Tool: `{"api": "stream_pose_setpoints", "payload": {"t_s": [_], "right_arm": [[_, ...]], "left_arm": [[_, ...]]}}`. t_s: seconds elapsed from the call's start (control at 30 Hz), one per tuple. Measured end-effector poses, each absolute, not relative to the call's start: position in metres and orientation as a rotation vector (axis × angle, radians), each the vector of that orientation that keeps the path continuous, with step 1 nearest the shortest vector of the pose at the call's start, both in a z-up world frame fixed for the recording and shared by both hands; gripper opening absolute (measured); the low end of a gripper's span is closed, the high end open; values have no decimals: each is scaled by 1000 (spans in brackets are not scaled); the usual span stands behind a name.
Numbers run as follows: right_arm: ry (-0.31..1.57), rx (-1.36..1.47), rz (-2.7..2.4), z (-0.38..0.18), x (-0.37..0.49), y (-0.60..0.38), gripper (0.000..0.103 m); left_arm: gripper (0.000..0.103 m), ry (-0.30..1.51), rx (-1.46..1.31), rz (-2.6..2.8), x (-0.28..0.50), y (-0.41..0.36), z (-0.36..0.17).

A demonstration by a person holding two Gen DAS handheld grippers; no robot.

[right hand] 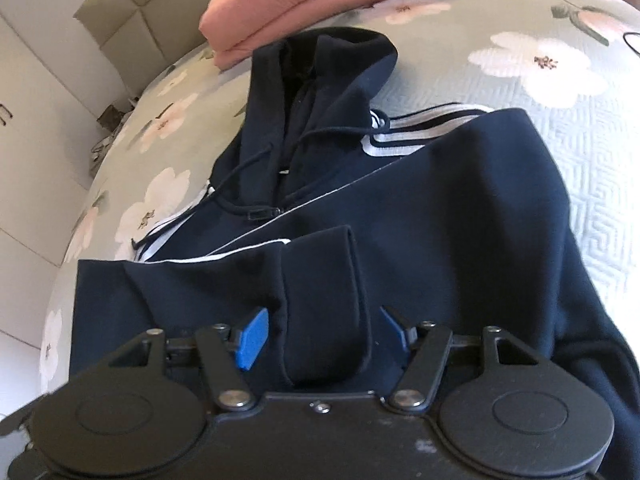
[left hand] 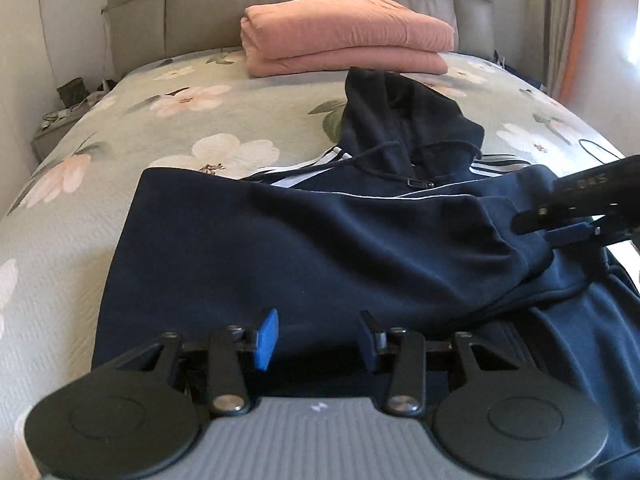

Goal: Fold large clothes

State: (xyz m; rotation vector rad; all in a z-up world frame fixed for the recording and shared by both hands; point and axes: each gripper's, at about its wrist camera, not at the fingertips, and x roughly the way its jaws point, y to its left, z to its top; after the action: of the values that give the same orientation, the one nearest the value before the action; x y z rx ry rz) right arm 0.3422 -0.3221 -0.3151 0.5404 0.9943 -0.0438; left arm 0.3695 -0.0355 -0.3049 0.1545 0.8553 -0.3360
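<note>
A navy hooded jacket point(left hand: 304, 248) with white stripes lies flat on the bed, its hood point(left hand: 400, 120) toward the headboard. One sleeve is folded across the body. My left gripper point(left hand: 318, 340) hovers open over the jacket's near left part, with only flat cloth below its blue pads. In the right wrist view, the folded sleeve's cuff point(right hand: 324, 312) lies between the fingers of my right gripper point(right hand: 324, 334). The jaws stand wide and the pads do not press on the cuff. The right gripper point(left hand: 538, 226) also shows at the right edge of the left wrist view, over the cuff.
The bed carries a pale green floral bedspread point(left hand: 180, 128). A folded pink blanket point(left hand: 344, 36) rests by the padded headboard point(left hand: 200, 4). A cluttered bedside table point(left hand: 60, 120) is at the far left, curtains point(left hand: 560, 20) at the far right.
</note>
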Motion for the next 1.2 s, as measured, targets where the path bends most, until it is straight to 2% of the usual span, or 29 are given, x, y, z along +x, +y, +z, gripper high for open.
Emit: {"api": "stream_pose_setpoints", "payload": {"t_s": [0.2,0.23,0.27,0.3,0.33,0.6,0.77,0.87,0.97,1.0,1.03,1.1,1.2], "right_arm": [[1021,558,19,-330,350,-306,78],[1009,528,17,-329,349,-301,70],[997,496,14,-327,348,-296,57],[984,468,15,-324,347,-292,26],[964,445,14,-319,345,-289,14],[715,243,-94,-245,317,-306,7],[651,129,-255,-224,304,-347,4],[780,212,-246,-250,310,-374,4],[909,406,-160,-286,314,-389,16],[918,455,-121,-293,314,-389,26],[917,484,-88,-297,313,-387,48],[911,461,-82,-299,317,-380,76],[907,411,-93,-302,331,-377,75]], "left_arm": [[45,844,217,-394,366,-50,-315],[45,847,220,-402,366,-52,-317],[45,851,221,-409,365,-53,-319],[45,855,222,-412,366,-54,-320],[45,857,223,-416,366,-55,-320],[45,807,208,-458,367,-63,-301],[45,784,142,-468,375,-66,-290],[46,817,180,-465,385,-75,-301],[45,844,251,-506,387,-92,-313],[46,841,276,-536,384,-98,-315],[46,843,303,-570,382,-104,-316],[50,836,370,-603,377,-118,-322],[48,826,444,-614,374,-133,-333]]}}
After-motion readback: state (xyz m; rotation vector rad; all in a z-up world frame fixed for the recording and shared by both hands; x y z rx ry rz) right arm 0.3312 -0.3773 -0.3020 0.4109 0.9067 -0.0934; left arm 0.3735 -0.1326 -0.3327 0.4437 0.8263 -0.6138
